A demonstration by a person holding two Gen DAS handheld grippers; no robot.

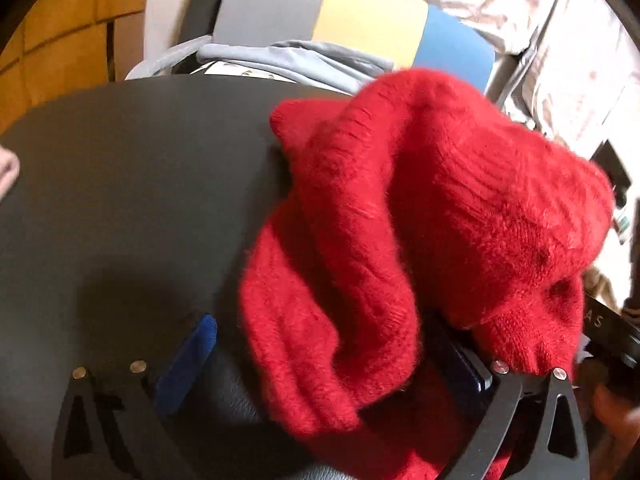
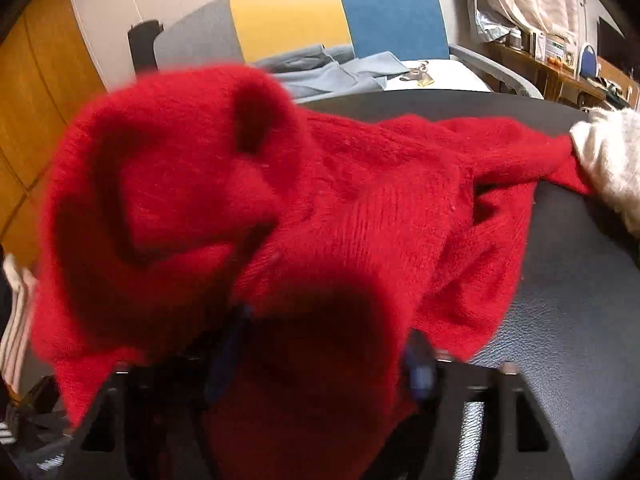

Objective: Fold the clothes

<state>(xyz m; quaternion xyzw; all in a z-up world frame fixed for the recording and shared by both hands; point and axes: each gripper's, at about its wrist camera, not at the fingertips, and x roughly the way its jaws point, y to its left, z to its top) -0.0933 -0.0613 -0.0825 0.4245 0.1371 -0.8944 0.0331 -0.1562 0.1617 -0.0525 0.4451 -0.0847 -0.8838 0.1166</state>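
A fluffy red sweater [image 1: 420, 208] lies bunched on the dark grey table [image 1: 120, 180], toward its right side. My left gripper [image 1: 328, 364] stands wide open. A fold of the sweater lies between its fingers and drapes over the right finger [image 1: 472, 372], while the blue pad of the left finger [image 1: 188, 356] is clear of it. In the right wrist view the red sweater [image 2: 240, 200] fills the picture, blurred and partly lifted. My right gripper [image 2: 320, 360] is shut on a thick bunch of it between the blue pads [image 2: 228, 352].
A chair with a grey, yellow and blue back [image 2: 292, 12] stands behind the table, with a light blue garment [image 2: 328, 72] on its seat. A white fuzzy garment [image 2: 608, 160] lies at the table's right edge, touching the sweater. Wooden panels [image 1: 60, 40] are at the left.
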